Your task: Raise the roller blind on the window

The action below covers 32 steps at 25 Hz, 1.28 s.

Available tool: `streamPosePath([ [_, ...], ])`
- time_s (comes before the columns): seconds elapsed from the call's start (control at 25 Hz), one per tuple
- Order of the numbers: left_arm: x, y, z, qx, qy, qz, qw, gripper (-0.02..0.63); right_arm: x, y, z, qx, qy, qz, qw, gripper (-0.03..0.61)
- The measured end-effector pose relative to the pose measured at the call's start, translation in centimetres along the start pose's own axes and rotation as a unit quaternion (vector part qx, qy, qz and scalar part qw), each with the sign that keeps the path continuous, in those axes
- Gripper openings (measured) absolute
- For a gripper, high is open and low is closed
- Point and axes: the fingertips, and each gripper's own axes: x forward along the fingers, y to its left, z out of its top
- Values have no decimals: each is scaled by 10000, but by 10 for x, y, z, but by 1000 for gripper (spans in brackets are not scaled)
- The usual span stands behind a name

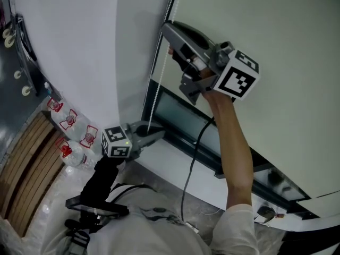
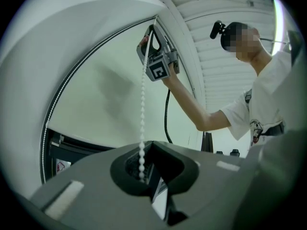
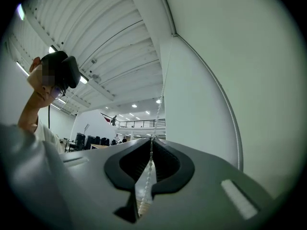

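The roller blind (image 1: 276, 47) is hanging low, with a dark strip of glass (image 1: 180, 114) showing under its hem. The bead chain (image 1: 154, 89) is running down beside the blind's left edge. The right tool (image 1: 167, 27), high beside that edge, is clamping the chain, jaws nearly together; the left tool (image 1: 158, 135), below the hem, is pinching it too.

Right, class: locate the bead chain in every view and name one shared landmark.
Head view: bead chain left of centre, running downward.
Left gripper view: bead chain at centre, dropping into the jaws.
Right gripper view: bead chain lower centre, between the jaws.
Shared landmark: the pale roller blind.
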Motion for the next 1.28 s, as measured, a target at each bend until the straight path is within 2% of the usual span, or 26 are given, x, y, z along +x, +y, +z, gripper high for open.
streamPosePath([
  [0.12, -5, -1, -9, 43, 8, -2, 10000, -2, -8, 11, -28, 89, 42, -7, 10000, 15],
  [0.4, -7, 2, -1, 81, -57, 24, 9999, -2, -21, 23, -70, 220, 149, -72, 9996, 15],
  [0.64, -6, 3, 3, 132, -57, 31, 9999, -2, -33, 31, -118, 540, 340, -105, 9979, 14],
  [1.04, -7, 6, 4, 147, -34, 74, 9999, -2, -57, 40, -212, 1024, 1023, -229, 9892, 14],
  [1.16, -7, 6, 0, 155, 34, 77, 9998, -2, -63, 42, -224, 1117, 1041, -276, 9879, 14],
  [1.28, -7, 5, 1, 118, -25, 66, 9999, -2, -65, 38, -218, 886, 969, -342, 9908, 17],
])
